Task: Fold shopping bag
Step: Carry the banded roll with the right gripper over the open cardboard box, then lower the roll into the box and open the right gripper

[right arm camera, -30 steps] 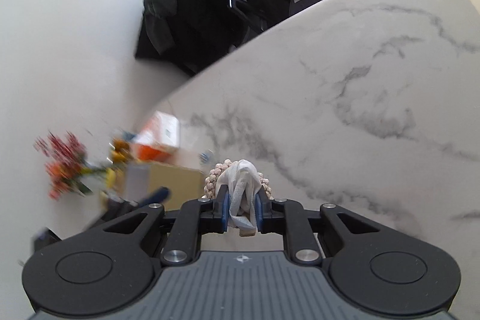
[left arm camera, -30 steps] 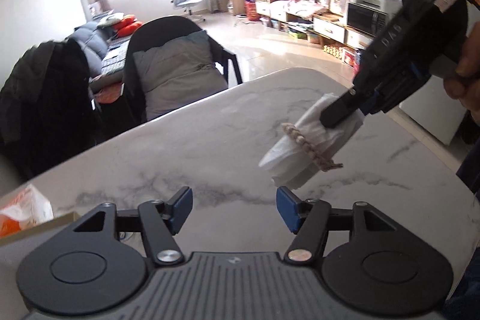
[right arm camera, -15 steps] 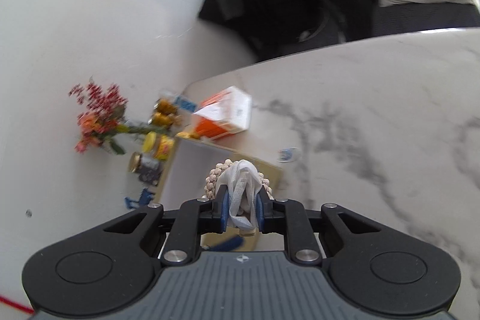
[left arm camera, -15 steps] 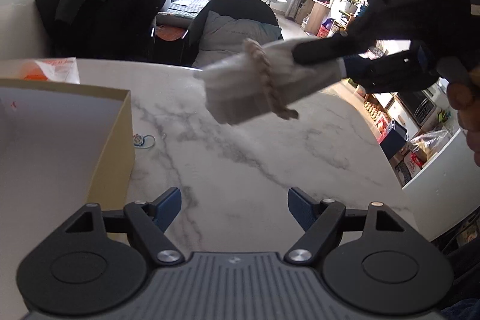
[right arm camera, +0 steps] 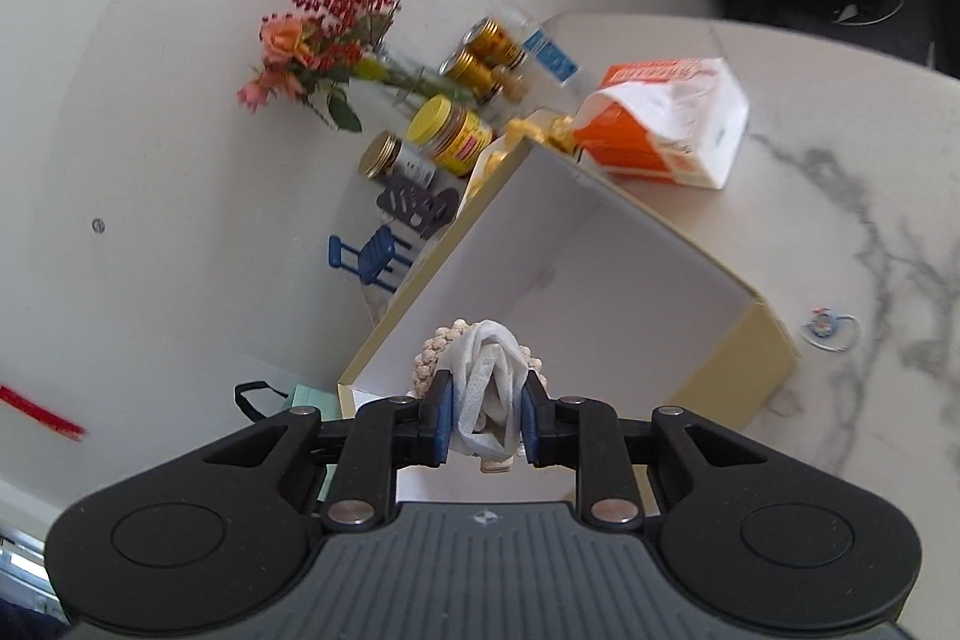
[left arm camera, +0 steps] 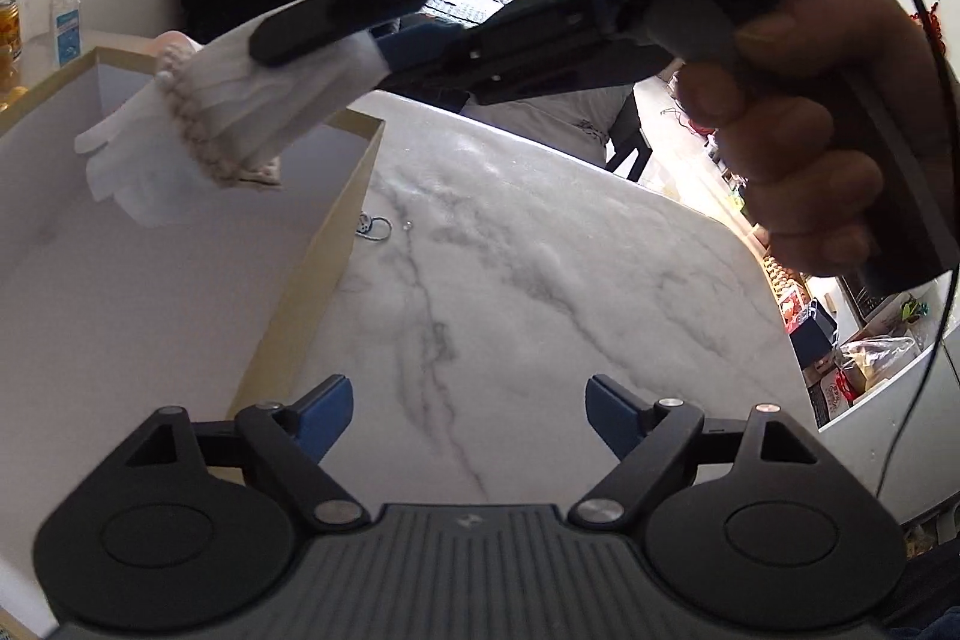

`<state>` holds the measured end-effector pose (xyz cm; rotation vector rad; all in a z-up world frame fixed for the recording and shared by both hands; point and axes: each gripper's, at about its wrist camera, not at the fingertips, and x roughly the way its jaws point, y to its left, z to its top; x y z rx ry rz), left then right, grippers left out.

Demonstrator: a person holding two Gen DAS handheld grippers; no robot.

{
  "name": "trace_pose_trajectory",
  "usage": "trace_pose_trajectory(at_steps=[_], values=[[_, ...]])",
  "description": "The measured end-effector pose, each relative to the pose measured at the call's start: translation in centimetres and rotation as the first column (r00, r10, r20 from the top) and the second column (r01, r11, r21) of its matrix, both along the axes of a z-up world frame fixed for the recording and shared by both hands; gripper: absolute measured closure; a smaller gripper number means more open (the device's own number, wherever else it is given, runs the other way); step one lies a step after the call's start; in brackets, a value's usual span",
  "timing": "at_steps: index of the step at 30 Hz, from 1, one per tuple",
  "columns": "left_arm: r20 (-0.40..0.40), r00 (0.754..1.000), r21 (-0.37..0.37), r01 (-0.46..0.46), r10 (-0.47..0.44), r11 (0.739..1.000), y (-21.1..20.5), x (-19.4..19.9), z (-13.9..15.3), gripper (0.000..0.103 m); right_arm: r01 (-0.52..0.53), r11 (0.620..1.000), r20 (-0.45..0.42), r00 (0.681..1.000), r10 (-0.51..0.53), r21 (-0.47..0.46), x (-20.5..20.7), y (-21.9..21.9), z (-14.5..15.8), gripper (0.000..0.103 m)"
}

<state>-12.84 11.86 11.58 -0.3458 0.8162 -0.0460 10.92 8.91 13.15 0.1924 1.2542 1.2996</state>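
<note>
The right hand-held gripper pinches a folded white shopping bag, rolled into a compact bundle and bound by a beaded cord. In the left wrist view, the bundle hangs in the air above an open cardboard box with a white interior and tan walls, not touching it. The left hand-held gripper is spread wide and holds nothing, hovering over the marble tabletop just beside the box wall. A small ring-like trinket, too small to identify, lies on the marble near the box. Beyond the box stand jars, a vase of red and orange flowers and an orange-and-white packet.
</note>
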Motion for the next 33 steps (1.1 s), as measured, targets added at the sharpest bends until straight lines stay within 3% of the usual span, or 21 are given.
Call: trace_pose_trajectory(at_steps=[6,10,14,27,31,33], values=[[-0.005,1.000,-0.003,-0.023,0.023,1.000,1.2,-0.7,-0.2,0.018,-0.055,0.996,0.005,0.998,0.055,-0.065,-0.7,2.7,-3.1,0.075],[-0.006,1.000,-0.004,-0.029,0.029,1.000,1.4,-0.9,0.1,0.017,-0.068,0.996,0.004,0.998,0.069,-0.059,-1.0,3.4,-4.0,0.067],[-0.007,1.000,-0.004,-0.028,0.028,1.000,1.4,-0.9,0.5,0.017,-0.077,0.996,0.045,0.996,0.079,-0.048,-1.2,3.6,-3.9,0.048],[-0.014,1.000,-0.015,-0.017,0.016,1.000,1.4,-0.6,1.6,0.017,-0.019,0.999,0.138,0.990,0.023,-0.031,-0.4,0.4,-2.0,0.042],[-0.017,1.000,-0.012,-0.008,0.008,1.000,1.0,0.0,1.9,0.012,0.058,0.998,0.200,0.979,-0.052,-0.025,-0.1,-2.5,-0.7,0.020],[-0.018,1.000,0.003,-0.003,0.003,1.000,0.8,0.3,2.1,0.008,0.105,0.994,0.217,0.971,-0.097,-0.027,0.2,-4.0,-0.2,0.017]])
